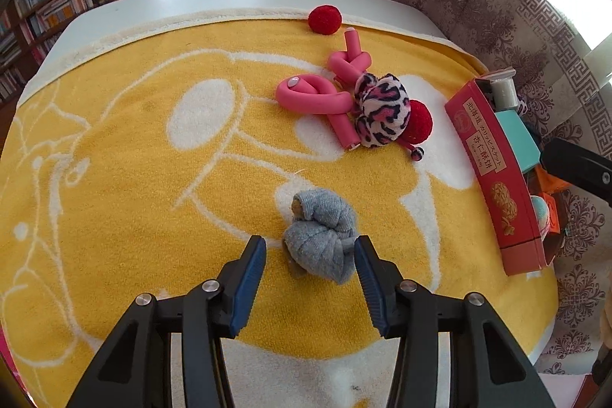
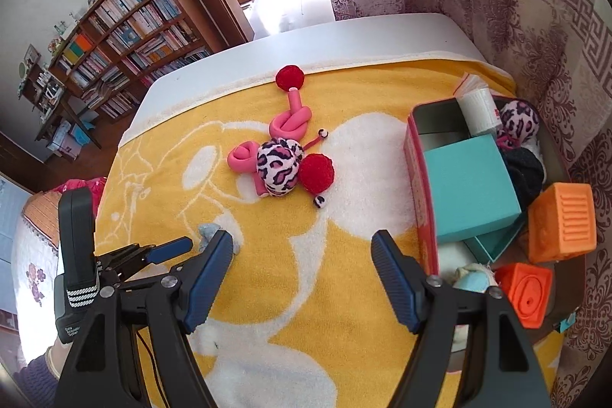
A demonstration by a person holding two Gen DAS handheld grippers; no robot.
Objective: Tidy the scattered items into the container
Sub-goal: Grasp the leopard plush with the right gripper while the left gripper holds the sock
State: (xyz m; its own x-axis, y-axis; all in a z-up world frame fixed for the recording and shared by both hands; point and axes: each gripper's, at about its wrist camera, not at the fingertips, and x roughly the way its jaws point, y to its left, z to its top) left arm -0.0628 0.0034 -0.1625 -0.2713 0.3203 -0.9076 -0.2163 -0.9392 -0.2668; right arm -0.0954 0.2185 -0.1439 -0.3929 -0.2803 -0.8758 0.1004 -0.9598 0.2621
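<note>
A red tin point(image 2: 415, 178) stands at the right edge of the yellow towel point(image 1: 134, 178), open at the top. Inside it lie a teal box point(image 2: 468, 186) with its lid point(image 2: 493, 243) tilted below it, a white roll point(image 2: 478, 113) at the far end, a leopard-print ball point(image 2: 518, 123), a black bundle point(image 2: 524, 171) and a pale blue plush piece point(image 2: 472, 280) near the front. Two orange blocks point(image 2: 562, 222) sit at the tin's right side; whether they rest inside it or on its rim I cannot tell.

Out on the towel remain a grey sock bundle point(image 1: 319, 236), two pink foam rollers point(image 1: 317, 94), a second leopard ball point(image 1: 380, 109) and two red pompoms point(image 1: 325, 19).

The left gripper point(image 1: 310, 255) points down over the sock. Its right pad touches the bundle, the left pad stands just clear, so it straddles the sock without pinching it. The right gripper point(image 2: 302, 255) is spread wide over bare towel beside the tin, holding nothing.
</note>
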